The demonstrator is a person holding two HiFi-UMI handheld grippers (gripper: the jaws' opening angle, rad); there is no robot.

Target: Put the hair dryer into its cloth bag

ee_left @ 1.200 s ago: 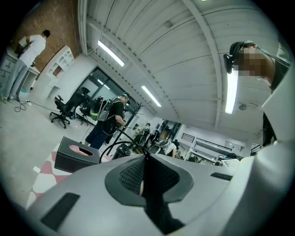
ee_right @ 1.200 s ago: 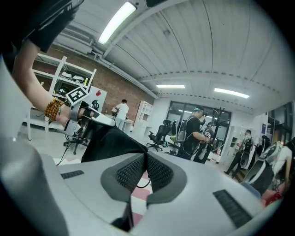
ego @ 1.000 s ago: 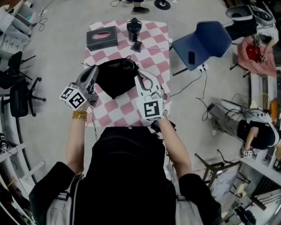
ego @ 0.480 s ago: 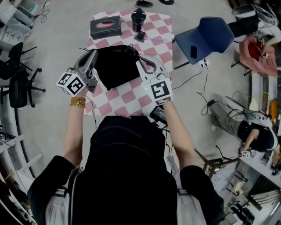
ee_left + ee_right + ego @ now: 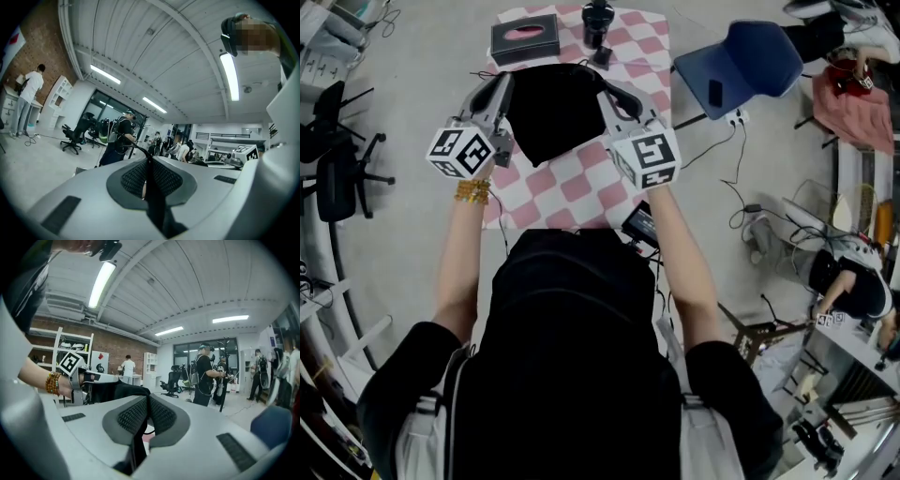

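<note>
A black cloth bag [image 5: 555, 117] hangs spread between my two grippers over the pink-and-white checked table [image 5: 572, 187]. My left gripper [image 5: 501, 90] is shut on the bag's left edge; a black strip of cloth [image 5: 153, 201] runs between its pads. Shut on the bag's right edge is my right gripper [image 5: 610, 96], with dark cloth [image 5: 137, 439] pinched between its pads. From the right gripper view I see the bag [image 5: 119, 391] stretching over to the left gripper [image 5: 89, 380]. The black hair dryer [image 5: 597, 17] stands at the table's far end, apart from the bag.
A dark tissue box [image 5: 525, 38] lies at the table's far left. A blue chair [image 5: 748, 70] stands right of the table, with cables on the floor near it. Black office chairs [image 5: 337, 178] are at the left. A black device [image 5: 639, 225] sits by the table's near right corner.
Both grippers and the bag between them have moved toward the far end of the table, the left one rising a little. Both grippers have rolled somewhat. The grips are unchanged.
</note>
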